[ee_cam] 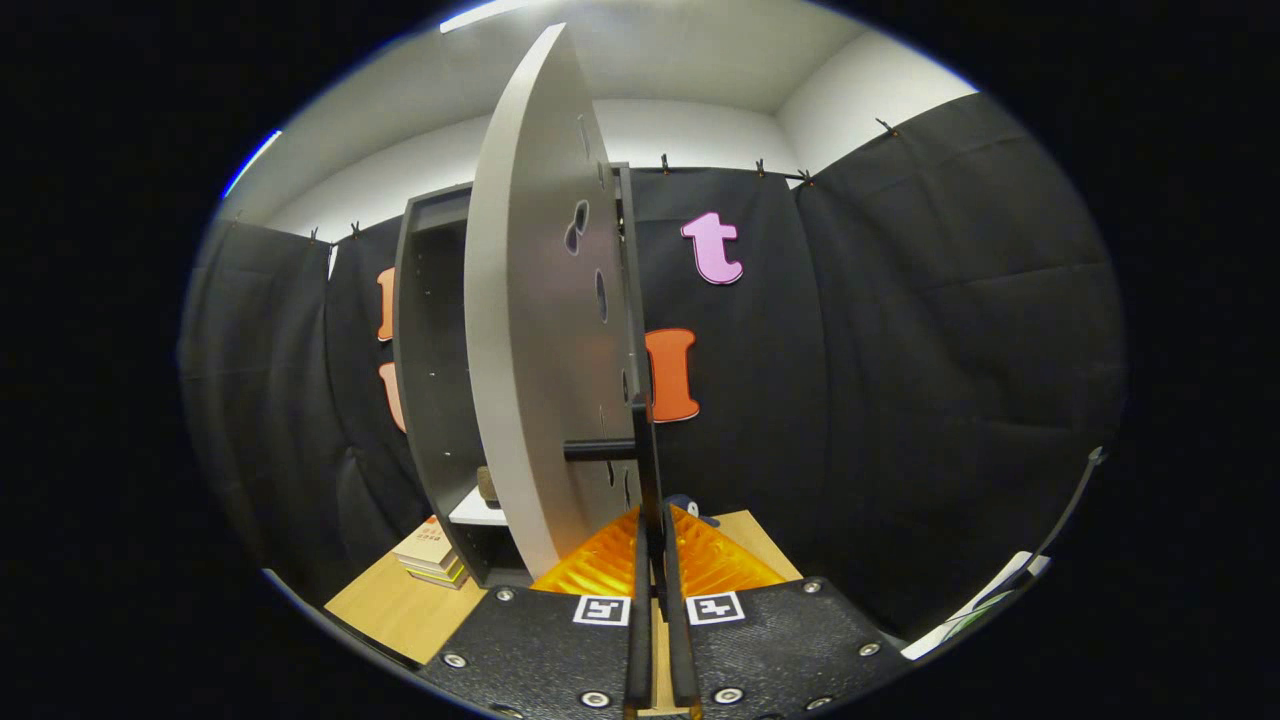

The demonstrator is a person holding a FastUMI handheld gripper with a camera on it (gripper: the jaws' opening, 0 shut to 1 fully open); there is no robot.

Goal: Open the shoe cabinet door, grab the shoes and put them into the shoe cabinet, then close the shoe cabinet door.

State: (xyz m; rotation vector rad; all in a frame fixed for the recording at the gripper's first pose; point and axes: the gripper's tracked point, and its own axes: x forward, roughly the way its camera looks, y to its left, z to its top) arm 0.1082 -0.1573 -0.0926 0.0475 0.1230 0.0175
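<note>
Books [432, 556]: small stack on the bench [395, 610], just left of the cabinet's foot. Cabinet [430, 390]: dark, upright, interior open to view, a pale shelf low inside with a small object on it, too dim to identify. Door [535, 340]: grey, swung open, edge-on toward the camera. Handle [648, 470]: dark vertical bar on the door's near edge. Tongs [657, 520]: narrow, both fingers pressed on the handle. Shoe [690, 506]: partly hidden, just beyond the fingers.

Light: bright, cast from a ceiling strip [480, 14] | door [530, 330] evenly lit, cabinet interior [435, 340] shadowed | straight edges bowed by fisheye | focus sharp
</note>
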